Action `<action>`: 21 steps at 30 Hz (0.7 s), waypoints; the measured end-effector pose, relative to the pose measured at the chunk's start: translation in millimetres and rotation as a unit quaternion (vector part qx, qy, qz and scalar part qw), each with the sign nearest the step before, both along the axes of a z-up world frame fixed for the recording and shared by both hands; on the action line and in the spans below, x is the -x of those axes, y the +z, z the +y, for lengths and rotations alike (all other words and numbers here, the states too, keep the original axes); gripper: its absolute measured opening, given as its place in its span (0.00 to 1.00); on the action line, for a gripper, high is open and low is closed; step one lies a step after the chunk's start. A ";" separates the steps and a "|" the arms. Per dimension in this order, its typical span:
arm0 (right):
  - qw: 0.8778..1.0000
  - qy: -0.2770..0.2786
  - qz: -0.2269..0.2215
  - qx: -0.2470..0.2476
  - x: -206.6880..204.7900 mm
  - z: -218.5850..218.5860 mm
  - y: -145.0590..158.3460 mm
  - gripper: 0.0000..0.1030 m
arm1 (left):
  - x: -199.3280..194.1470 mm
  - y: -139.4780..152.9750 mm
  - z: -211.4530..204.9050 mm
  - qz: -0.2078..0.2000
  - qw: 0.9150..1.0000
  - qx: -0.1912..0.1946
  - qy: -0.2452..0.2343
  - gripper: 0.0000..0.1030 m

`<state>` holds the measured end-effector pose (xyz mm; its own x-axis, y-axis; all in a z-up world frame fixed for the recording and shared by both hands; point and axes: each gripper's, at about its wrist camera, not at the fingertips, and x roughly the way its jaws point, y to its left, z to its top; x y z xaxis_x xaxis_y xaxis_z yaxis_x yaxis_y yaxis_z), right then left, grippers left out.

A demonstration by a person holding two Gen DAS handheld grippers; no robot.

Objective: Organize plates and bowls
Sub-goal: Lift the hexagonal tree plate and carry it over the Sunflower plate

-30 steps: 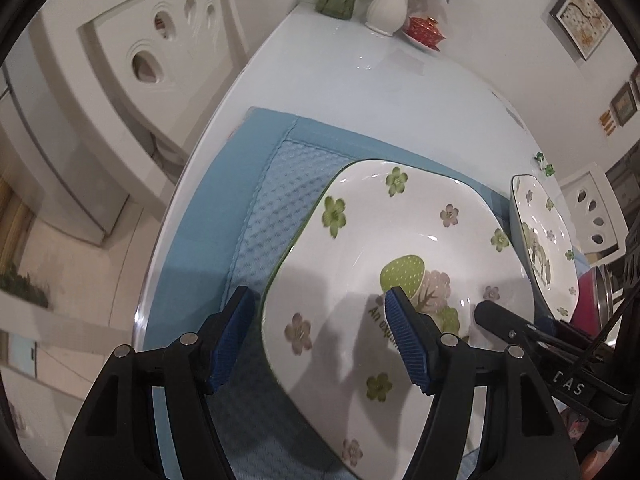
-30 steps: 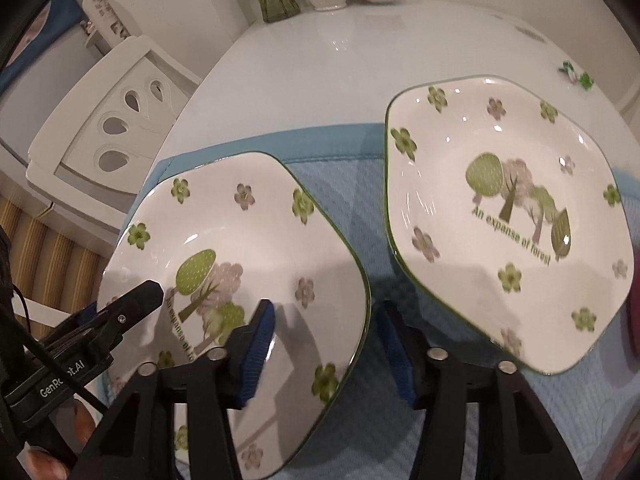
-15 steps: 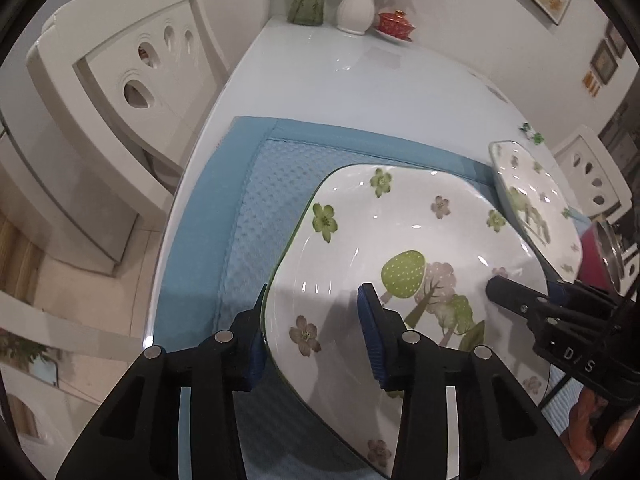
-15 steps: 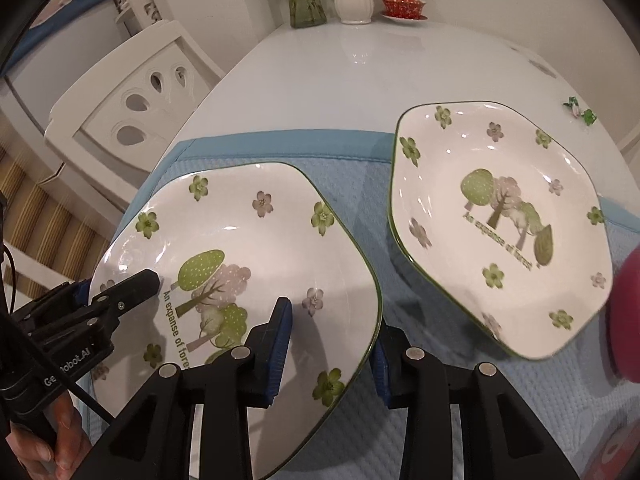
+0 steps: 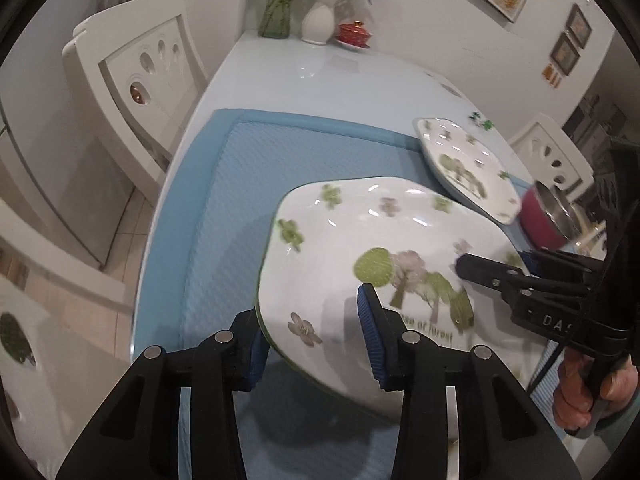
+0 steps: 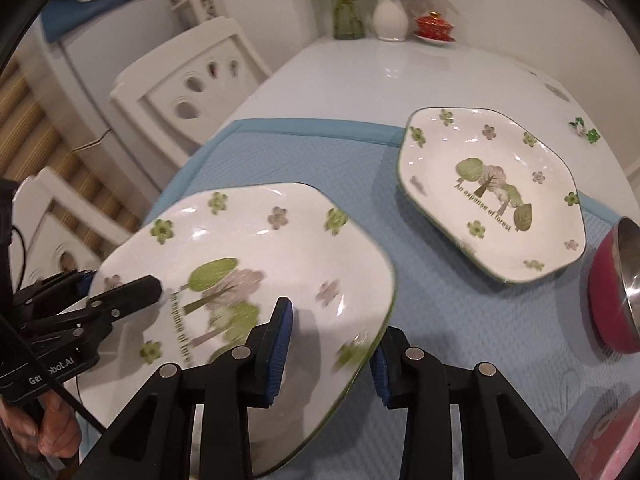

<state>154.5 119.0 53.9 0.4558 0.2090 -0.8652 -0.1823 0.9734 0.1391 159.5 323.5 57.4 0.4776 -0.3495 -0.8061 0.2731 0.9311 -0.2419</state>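
A white six-sided plate (image 5: 360, 240) (image 6: 260, 240) with green flowers and a tree print hangs tilted just above the blue mat (image 5: 224, 200) (image 6: 440, 320). My left gripper (image 5: 312, 332) is shut on its left rim, one pad under it and one on its face. My right gripper (image 6: 330, 354) is shut on the opposite rim. Each gripper shows in the other's view, the left gripper (image 6: 120, 292) and the right gripper (image 5: 492, 272). A matching second plate (image 5: 464, 164) (image 6: 488, 188) lies flat on the mat's far right.
A red bowl with a steel inside (image 5: 548, 216) (image 6: 612, 292) sits right of the second plate. Vases (image 6: 388, 16) and a red lidded cup (image 6: 434, 26) stand at the table's far end. White chairs (image 5: 140, 76) line the left side.
Both grippers closed onto the near plate's rims, then raised it off the mat. The plate now casts a shadow beneath and has shifted towards the second plate.
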 end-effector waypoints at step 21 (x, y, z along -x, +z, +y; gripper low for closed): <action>0.998 0.045 -0.031 -0.008 100.0 -5.8 37.9 0.31 | 96.9 37.9 -1.5 -0.026 0.999 -0.001 -0.018 0.37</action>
